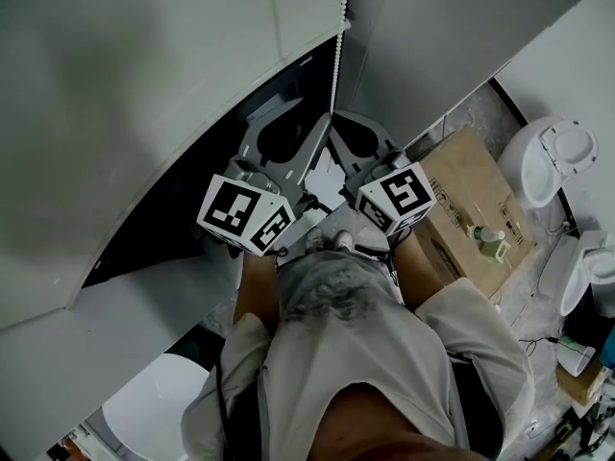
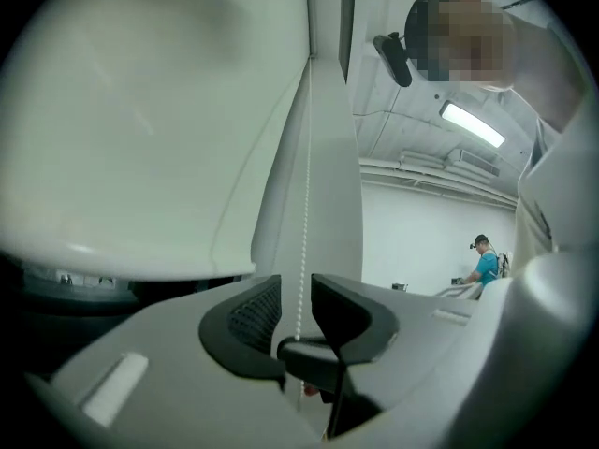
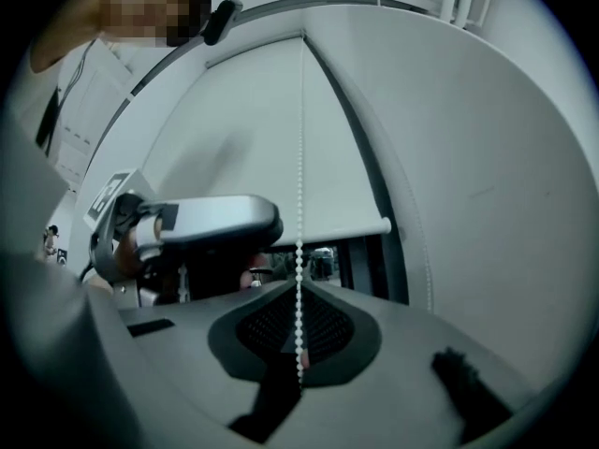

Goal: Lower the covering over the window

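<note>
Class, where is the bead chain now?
Head view: the chain hangs top centre beside the blind. The right tool pinches it; it runs free inside the open left tool.

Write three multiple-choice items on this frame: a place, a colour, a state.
1. The cardboard box lies where from the right gripper? A to its left B to its right C between its jaws
2. The bead chain is: A black B red C white
3. The right gripper is: A shut on the bead chain B wide open C shut on nothing
Key: 1 B, the head view shows it off that side; 2 C, pale beads; 3 A, both pads meet on the chain.
</note>
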`<state>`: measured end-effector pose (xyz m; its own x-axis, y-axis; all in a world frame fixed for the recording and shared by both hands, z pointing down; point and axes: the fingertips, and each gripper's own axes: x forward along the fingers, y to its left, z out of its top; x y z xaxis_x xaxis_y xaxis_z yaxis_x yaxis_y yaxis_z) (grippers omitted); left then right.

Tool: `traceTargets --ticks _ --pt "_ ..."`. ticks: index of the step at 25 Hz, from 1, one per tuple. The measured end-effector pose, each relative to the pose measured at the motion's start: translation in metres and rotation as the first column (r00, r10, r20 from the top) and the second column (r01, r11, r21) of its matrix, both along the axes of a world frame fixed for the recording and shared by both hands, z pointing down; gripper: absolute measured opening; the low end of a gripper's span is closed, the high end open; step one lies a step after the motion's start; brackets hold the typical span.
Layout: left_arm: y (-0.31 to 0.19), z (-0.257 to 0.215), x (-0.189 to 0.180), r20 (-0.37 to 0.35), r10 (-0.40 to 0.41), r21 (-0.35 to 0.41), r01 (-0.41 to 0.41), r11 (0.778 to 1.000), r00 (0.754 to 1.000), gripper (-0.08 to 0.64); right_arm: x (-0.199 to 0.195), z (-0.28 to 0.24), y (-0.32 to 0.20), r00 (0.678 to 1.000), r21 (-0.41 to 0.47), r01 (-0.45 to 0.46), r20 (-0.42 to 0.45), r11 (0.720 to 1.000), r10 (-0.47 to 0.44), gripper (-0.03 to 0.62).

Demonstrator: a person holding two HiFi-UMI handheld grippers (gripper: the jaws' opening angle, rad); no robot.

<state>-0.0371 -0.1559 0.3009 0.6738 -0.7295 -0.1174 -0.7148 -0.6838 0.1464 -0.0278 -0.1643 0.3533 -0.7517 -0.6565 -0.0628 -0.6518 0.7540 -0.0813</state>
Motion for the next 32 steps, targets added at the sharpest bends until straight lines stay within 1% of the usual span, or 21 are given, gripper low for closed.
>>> traceTargets --ticks 4,8,9,10,11,13,17,20,24,25,29,32 --pt "-0.006 -0.02 0.008 0.004 0.015 0.045 -0.015 0.999 1.0 0.112 -0.004 0.013 0.005 1.0 -0.02 0.007 -0.013 1.0 -0.008 0.024" --pt "-0.013 -0.033 0.019 0.008 0.03 0.07 -0.03 0.997 1.0 0.108 -0.007 0.013 0.009 1.0 -0.024 0.009 -0.011 1.0 -0.009 0.025" --pt "-0.013 -0.033 0.021 0.013 0.031 0.079 -0.032 0.996 0.999 0.084 -0.008 0.013 0.01 1.0 -0.023 0.008 -0.011 1.0 -0.009 0.023" --pt "-0.012 -0.034 0.023 0.021 0.034 0.092 -0.035 0.995 0.999 0.003 -0.009 0.014 0.011 1.0 -0.022 0.006 -0.011 1.0 -0.006 0.023" --pt "-0.01 -0.034 0.025 0.028 0.039 0.106 -0.042 0.994 0.999 0.015 -0.008 0.014 0.011 1.0 -0.023 0.002 -0.011 1.0 -0.002 0.025" --pt "-0.007 -0.033 0.028 0.029 0.047 0.116 -0.05 0.992 0.998 0.013 -0.005 0.015 0.011 1.0 -0.023 -0.01 -0.011 1.0 0.01 0.025" --pt "-0.009 -0.033 0.026 0.005 0.036 0.102 -0.036 0.994 0.999 0.014 0.0 0.014 0.012 0.999 -0.012 -0.021 -0.033 1.0 0.021 0.025" --pt "-0.013 -0.024 0.025 0.029 0.018 0.077 -0.02 0.997 0.999 0.012 -0.001 0.014 0.016 0.999 -0.013 -0.006 -0.042 1.0 0.006 0.025" --pt "-0.013 -0.008 0.022 0.033 0.017 0.043 -0.019 0.999 0.999 0.012 0.002 0.008 0.022 0.999 -0.006 0.002 -0.039 1.0 -0.002 0.026" --pt "-0.013 -0.003 0.022 0.042 0.016 0.036 -0.017 0.999 0.999 0.012 0.003 0.005 0.023 0.999 -0.003 0.005 -0.037 1.0 -0.005 0.034" --pt "-0.011 0.015 0.018 0.042 0.014 -0.001 -0.014 1.0 0.999 0.012 0.009 -0.004 0.03 0.999 0.003 0.035 0.015 0.999 -0.035 0.12" --pt "-0.011 0.021 0.015 0.042 0.017 -0.016 -0.016 1.0 0.999 0.014 0.015 -0.01 0.033 0.997 0.011 0.044 0.056 0.999 -0.045 0.138"
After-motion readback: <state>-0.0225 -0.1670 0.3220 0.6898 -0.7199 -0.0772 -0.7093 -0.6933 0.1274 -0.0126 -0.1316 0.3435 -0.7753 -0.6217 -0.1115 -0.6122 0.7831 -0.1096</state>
